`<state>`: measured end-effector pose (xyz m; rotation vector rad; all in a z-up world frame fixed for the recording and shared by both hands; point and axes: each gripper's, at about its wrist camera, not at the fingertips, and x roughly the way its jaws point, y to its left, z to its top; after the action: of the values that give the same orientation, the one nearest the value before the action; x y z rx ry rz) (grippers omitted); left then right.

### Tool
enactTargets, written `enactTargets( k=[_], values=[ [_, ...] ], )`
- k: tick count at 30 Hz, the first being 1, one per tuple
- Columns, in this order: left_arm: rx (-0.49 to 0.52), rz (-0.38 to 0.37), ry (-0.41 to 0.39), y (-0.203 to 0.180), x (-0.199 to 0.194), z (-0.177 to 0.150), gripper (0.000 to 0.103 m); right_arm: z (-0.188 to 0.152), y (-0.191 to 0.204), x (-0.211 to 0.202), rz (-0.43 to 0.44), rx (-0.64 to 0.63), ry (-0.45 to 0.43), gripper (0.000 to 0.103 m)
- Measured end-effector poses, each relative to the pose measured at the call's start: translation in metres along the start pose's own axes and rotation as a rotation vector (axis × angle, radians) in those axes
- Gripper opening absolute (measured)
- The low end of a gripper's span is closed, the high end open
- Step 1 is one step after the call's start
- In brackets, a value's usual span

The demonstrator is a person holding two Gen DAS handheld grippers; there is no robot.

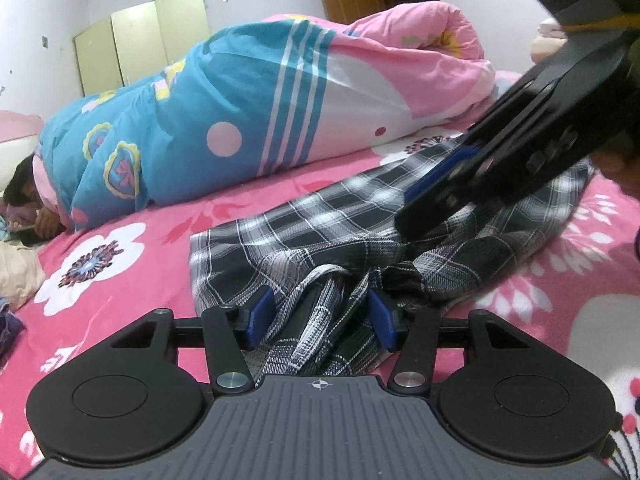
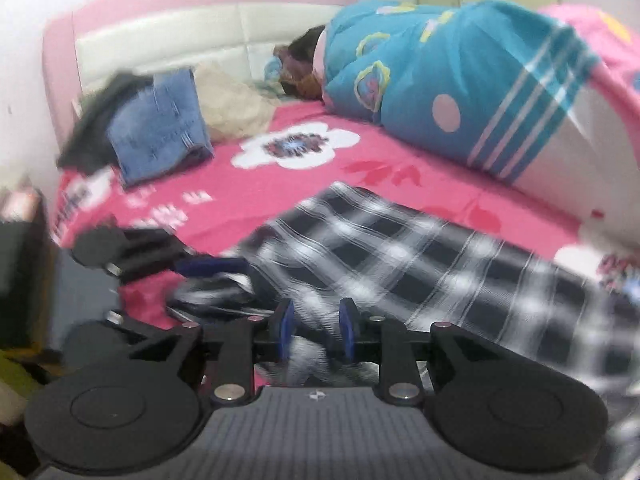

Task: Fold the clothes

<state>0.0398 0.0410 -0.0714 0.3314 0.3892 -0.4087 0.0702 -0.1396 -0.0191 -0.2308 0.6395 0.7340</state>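
a: where is the plaid garment [image 1: 304,224]?
b: it lies across the pink flowered bedsheet [image 1: 132,280], in front of a rolled blue and pink quilt [image 1: 224,112]; its near end is bunched up into folds right at the left tool [image 1: 320,314].

a: and that left tool, is it gripping?
b: its blue pads [image 1: 262,310] stand spread; a striped fold of the cloth rises between them, but the pads do not press on it; the lower part of that fold is hidden behind the tool's grey body.

a: the right tool [image 2: 316,330]?
b: in its own view the jaws are a little apart, over the cloth; blurred fabric shows between and below them, and i cannot tell whether it touches the pads; from the left view it comes in from the upper right, tip just above the garment, and its upper body is cut off by the frame edge.

a: anything else hard to make out?
b: the right view is smeared by motion; folded denim [image 2: 160,120] and a dark item sit near the white headboard [image 2: 168,36]; a person [image 2: 304,64] lies mostly buried under the quilt, only dark hair and a hand showing.
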Motion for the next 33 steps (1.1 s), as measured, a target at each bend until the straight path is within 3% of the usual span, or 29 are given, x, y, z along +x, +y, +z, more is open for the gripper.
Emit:
enactTargets(
  k=[6,9,15,24,29,31,33],
  values=[
    [-0.011,0.003,0.011,0.001,0.002,0.0,0.052,0.0,0.007,0.026,0.013,-0.107,0.046,0.026],
    [-0.024,0.004,0.022,0.002,0.005,0.001,0.052,-0.001,0.004,0.026,0.031,-0.094,0.03,0.006],
    [-0.062,0.024,0.057,0.003,0.015,0.007,0.052,-0.002,0.001,0.003,0.042,-0.09,-0.074,0.005],
    [-0.12,0.071,0.09,0.006,0.022,0.01,0.057,-0.009,0.004,-0.004,0.117,-0.192,-0.078,0.006],
    [-0.164,0.067,0.097,0.012,0.023,0.01,0.059,-0.017,0.007,0.008,0.119,-0.223,-0.028,0.012],
    [-0.167,0.07,0.094,0.012,0.023,0.009,0.059,-0.019,0.012,0.012,0.115,-0.24,-0.025,0.029],
    [-0.172,0.075,0.088,0.013,0.021,0.009,0.059,-0.024,0.02,0.016,0.084,-0.292,-0.022,0.032]
  ],
)
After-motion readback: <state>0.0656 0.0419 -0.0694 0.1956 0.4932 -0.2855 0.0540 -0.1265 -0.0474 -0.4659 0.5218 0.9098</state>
